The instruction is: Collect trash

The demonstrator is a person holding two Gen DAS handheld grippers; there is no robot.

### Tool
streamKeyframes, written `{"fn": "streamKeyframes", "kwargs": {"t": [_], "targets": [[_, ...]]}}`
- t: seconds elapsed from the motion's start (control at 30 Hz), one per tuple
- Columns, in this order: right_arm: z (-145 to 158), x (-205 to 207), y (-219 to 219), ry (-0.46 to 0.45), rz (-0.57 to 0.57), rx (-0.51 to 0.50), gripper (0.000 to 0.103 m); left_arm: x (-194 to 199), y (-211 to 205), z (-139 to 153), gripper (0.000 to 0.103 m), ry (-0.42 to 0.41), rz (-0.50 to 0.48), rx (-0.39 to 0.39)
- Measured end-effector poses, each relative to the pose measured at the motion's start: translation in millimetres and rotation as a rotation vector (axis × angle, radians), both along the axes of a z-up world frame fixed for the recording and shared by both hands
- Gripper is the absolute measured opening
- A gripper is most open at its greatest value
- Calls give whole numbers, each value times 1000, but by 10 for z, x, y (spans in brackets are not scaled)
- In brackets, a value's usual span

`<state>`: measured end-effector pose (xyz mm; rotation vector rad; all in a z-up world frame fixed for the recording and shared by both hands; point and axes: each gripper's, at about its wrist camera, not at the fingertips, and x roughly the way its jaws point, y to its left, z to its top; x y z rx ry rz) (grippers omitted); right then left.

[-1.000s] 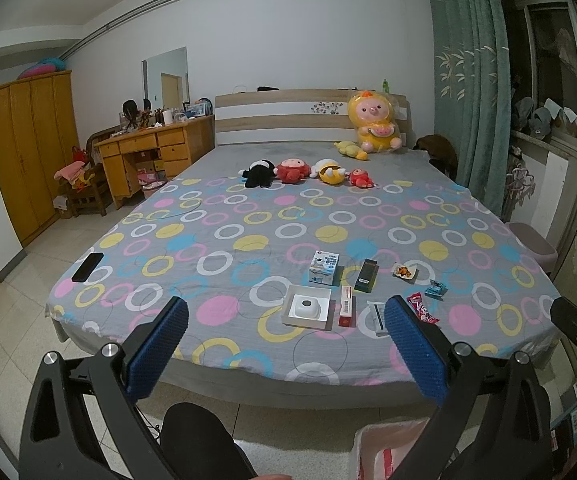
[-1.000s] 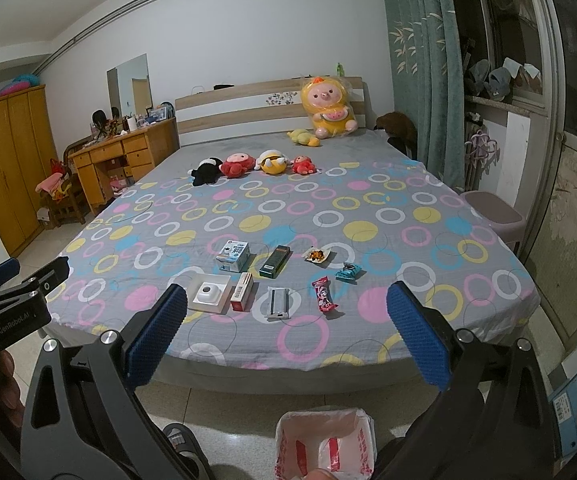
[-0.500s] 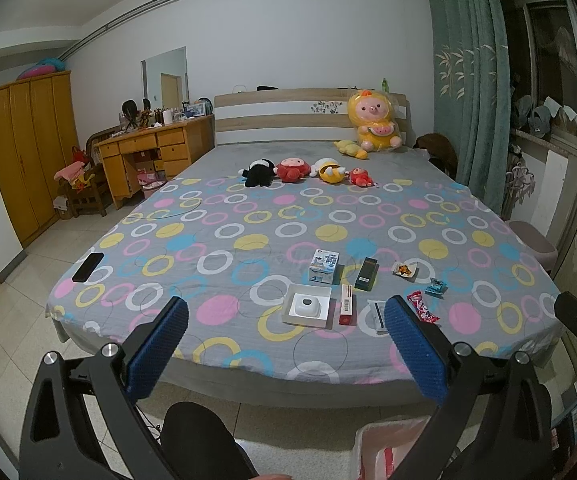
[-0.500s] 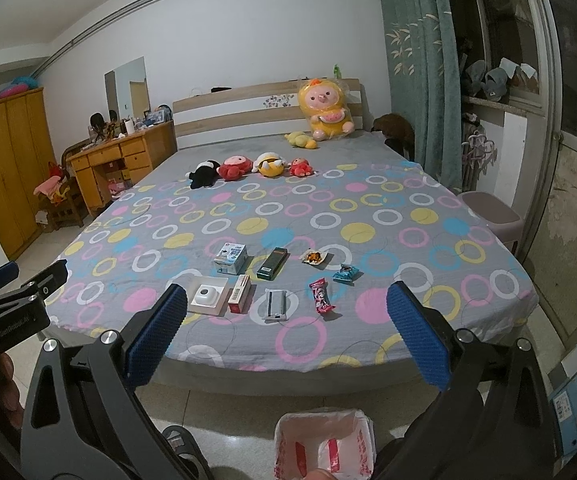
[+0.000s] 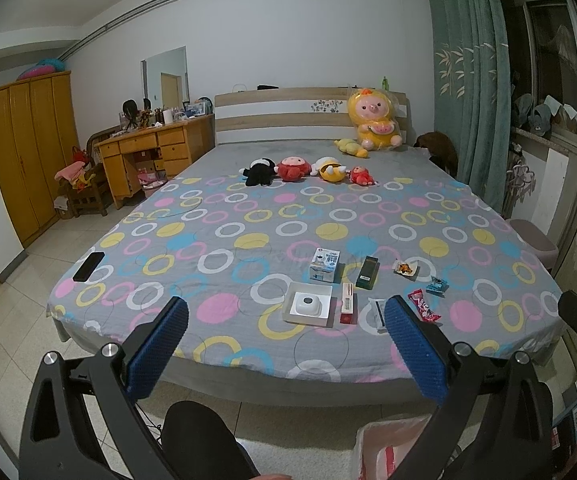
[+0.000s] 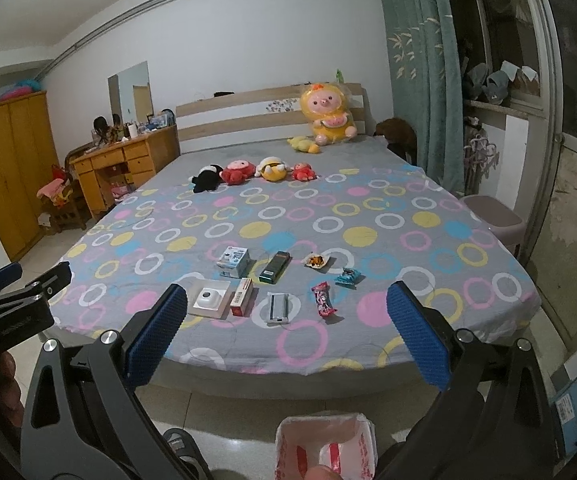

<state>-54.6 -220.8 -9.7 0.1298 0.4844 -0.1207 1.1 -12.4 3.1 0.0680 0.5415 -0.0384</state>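
Wrappers (image 6: 323, 299) litter the spotted bed (image 5: 216, 216); both claws (image 5: 286, 350) (image 6: 288, 340) gape empty.

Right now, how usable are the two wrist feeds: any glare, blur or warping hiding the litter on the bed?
Left wrist view: dim, even light, no glare, heavy fisheye bending at the edges, black corners; the wrappers stay sharp, though the left gripper blocks one white packet. Right wrist view: same warping, the red wrapper clear between the right gripper's open jaws, the bin bag cut off at the bottom edge.

Right gripper (image 6: 286, 336) edged nearer the bed (image 6: 368, 344)
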Motion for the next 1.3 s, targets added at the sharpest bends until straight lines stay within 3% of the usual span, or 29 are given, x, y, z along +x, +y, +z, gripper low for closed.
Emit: {"fn": "streamKeyframes", "kwargs": {"t": [0.37,0.57,0.93,1.3], "targets": [[-34,32,-29,-17,-16,1,98,-4,35,1,96,1,-4,0],[-108,167,-67,39,5,3,98,39,101,-18,96,0,8,-12],[-371,762,-274,111,-36,22,98,763,305,-360,96,103,28,-36],[-1070,1545,-411,305,-8,-4,98,1719,179,-1167,96,269,1,-23]]}}
